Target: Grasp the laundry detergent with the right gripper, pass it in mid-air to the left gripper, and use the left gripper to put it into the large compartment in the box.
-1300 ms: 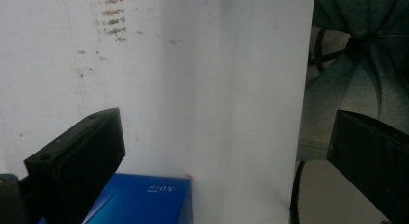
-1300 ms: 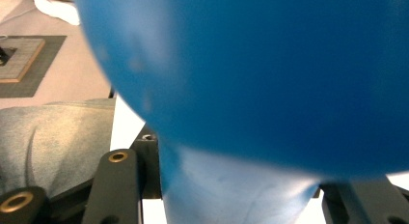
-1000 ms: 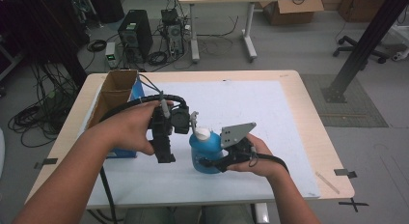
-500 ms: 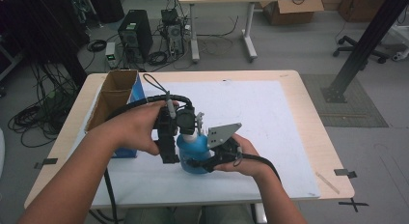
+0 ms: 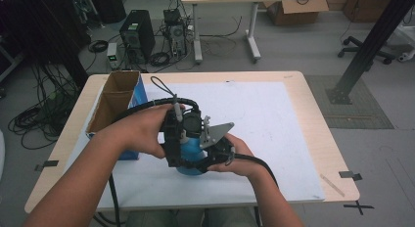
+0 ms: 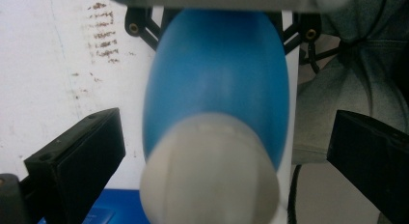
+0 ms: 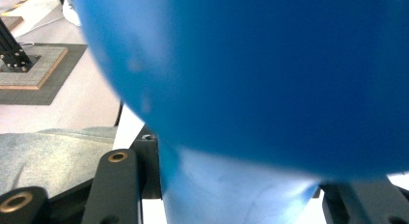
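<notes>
the surface (image 5: pixel 313 139) is pale wood, with a large white sheet (image 5: pixel 274 124) spread over most of it. beyond the left claw (image 5: pixel 178 153), at the surface's left edge, stands an open cardboard box (image 5: pixel 115 102) with a blue side.

between the two claws sits the blue bottle (image 5: pixel 190 149), a rounded blue body with a whitish cap (image 6: pixel 212 171). it stands on the white sheet near the front edge of the surface, straight in front of the person.

the right claw (image 5: pixel 208 161) comes in from the right side of the bottle and is clamped on its lower body; in the right gripper view the blue wall presses down between the black jaws, which sit tight at either side of it.

the left claw is above and to the left of the bottle. in the left gripper view its jaws stand wide, one on each side of the cap, with a clear gap to the bottle on both sides, so it holds nothing.
</notes>
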Demonstrator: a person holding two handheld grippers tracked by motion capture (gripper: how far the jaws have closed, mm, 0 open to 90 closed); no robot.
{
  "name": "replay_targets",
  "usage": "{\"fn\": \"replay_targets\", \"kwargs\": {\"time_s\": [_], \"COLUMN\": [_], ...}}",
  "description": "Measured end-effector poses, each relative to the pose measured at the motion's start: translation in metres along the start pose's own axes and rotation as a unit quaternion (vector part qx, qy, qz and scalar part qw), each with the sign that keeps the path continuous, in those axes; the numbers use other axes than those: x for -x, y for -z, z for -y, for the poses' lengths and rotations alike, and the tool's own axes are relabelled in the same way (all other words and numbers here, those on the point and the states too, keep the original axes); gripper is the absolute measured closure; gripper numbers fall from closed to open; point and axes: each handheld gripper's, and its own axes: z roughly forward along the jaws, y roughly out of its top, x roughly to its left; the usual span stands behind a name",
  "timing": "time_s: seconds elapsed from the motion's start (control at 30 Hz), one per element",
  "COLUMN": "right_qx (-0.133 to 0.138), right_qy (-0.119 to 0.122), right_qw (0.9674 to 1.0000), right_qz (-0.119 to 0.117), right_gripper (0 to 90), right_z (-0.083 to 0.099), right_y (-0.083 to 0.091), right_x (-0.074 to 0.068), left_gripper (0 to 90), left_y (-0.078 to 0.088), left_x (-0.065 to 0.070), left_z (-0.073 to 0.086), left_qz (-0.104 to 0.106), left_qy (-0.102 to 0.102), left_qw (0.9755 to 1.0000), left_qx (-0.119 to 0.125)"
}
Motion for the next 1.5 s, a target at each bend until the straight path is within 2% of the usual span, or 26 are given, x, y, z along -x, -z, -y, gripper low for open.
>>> {"fn": "replay_targets", "kwargs": {"time_s": [0.5,1.1,1.5], "right_qx": [0.008,0.013,0.011], "right_qy": [0.009,0.013,0.012], "right_qw": [0.9999,0.9998,0.9999], "right_qz": [-0.001,0.0,-0.003], "right_gripper": [45.1,45.1,45.0], "right_z": [-0.0083,-0.0101,-0.0105], "right_y": [-0.0033,-0.0017,-0.0019], "right_x": [-0.0028,-0.0023,-0.003], "left_gripper": [1.0,11.9,15.7], "left_y": [-0.0025,-0.0026,-0.0024], "left_x": [0.0008,0.0019,0.0016], "left_z": [-0.0007,-0.0013,-0.001], "left_qz": [-0.006,-0.015,-0.022], "left_qy": [-0.006,-0.016,-0.021], "left_qw": [0.9999,0.9996,0.9994], "left_qx": [-0.011,-0.018,-0.019]}}
